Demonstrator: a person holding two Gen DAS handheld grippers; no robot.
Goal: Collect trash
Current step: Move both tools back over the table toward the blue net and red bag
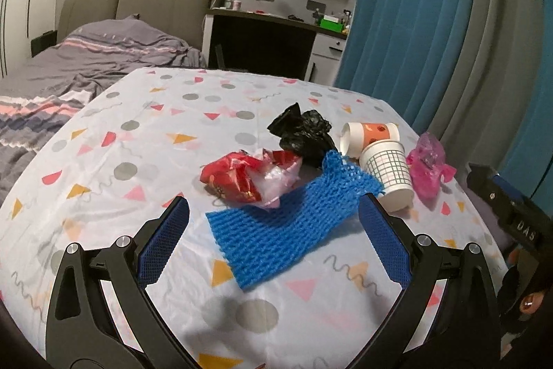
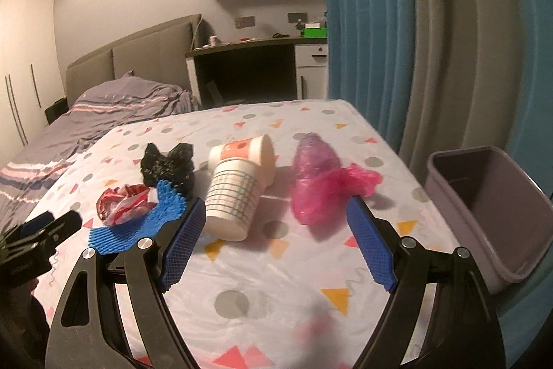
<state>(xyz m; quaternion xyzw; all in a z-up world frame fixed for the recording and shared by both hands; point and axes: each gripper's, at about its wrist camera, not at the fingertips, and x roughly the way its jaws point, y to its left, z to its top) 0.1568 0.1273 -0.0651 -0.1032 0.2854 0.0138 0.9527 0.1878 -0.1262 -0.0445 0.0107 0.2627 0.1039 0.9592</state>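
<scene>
- Bedroom setting: our counter (image 2: pixel 276 265), under a cloth of dots and triangles, stands before a bed (image 1: pixel 86 64) and a blue curtain (image 1: pixel 414 6).
- We judge the task barely begun: every piece of trash we can see lies on the counter, and the grey bin (image 2: pixel 490 206) at three o'clock beside the counter in the right wrist view looks empty as far as its inside shows.
- Left to collect, in the left wrist view: the blue foam net (image 1: pixel 287 223) at the middle, the red and white wrapper (image 1: pixel 249 178) lying on its eleven o'clock edge, the black bag (image 1: pixel 304 134) at twelve o'clock.
- Toward two o'clock lie the orange-banded cup (image 1: pixel 369 134) and the checked paper cup (image 1: pixel 390 175), both on their sides and touching, with the pink bag (image 1: pixel 428 165) just beyond them.
- Our left tool (image 1: pixel 276 244) is spread wide and grips nothing; the foam net lies on the counter between its blue pads, with no contact that we can see.
- Our right tool (image 2: pixel 276 241) is likewise spread and empty, with the checked cup just ahead of one pad and the pink bag just ahead of the other.
- All six pieces remain; the bin sits nearest the right tool.
</scene>
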